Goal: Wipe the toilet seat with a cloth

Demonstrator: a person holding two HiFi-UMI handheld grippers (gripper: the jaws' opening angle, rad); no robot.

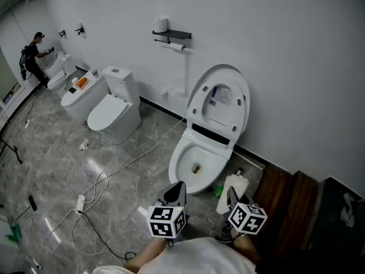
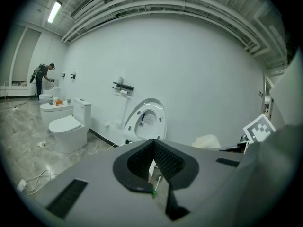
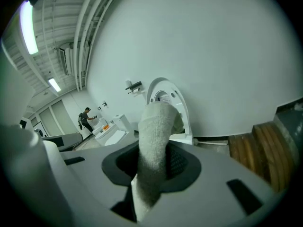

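A white toilet (image 1: 197, 163) stands against the wall with its lid and seat (image 1: 219, 104) raised and the bowl open. My right gripper (image 1: 232, 197) hangs low beside the bowl's right side, shut on a white cloth (image 1: 235, 186). In the right gripper view the cloth (image 3: 154, 145) sticks up from between the jaws and covers part of the raised lid (image 3: 166, 94). My left gripper (image 1: 174, 196) hovers just in front of the bowl. The left gripper view shows its jaws (image 2: 152, 148) shut with nothing in them, and the lid (image 2: 147, 122) straight ahead.
Two more toilets (image 1: 114, 112) (image 1: 80, 93) line the wall to the left, and a person (image 1: 34, 56) works at the far end. A white cable (image 1: 114, 173) with a power strip (image 1: 80, 203) trails over the marble floor. A paper holder (image 1: 171, 36) hangs above. A wooden platform (image 1: 285, 201) lies on the right.
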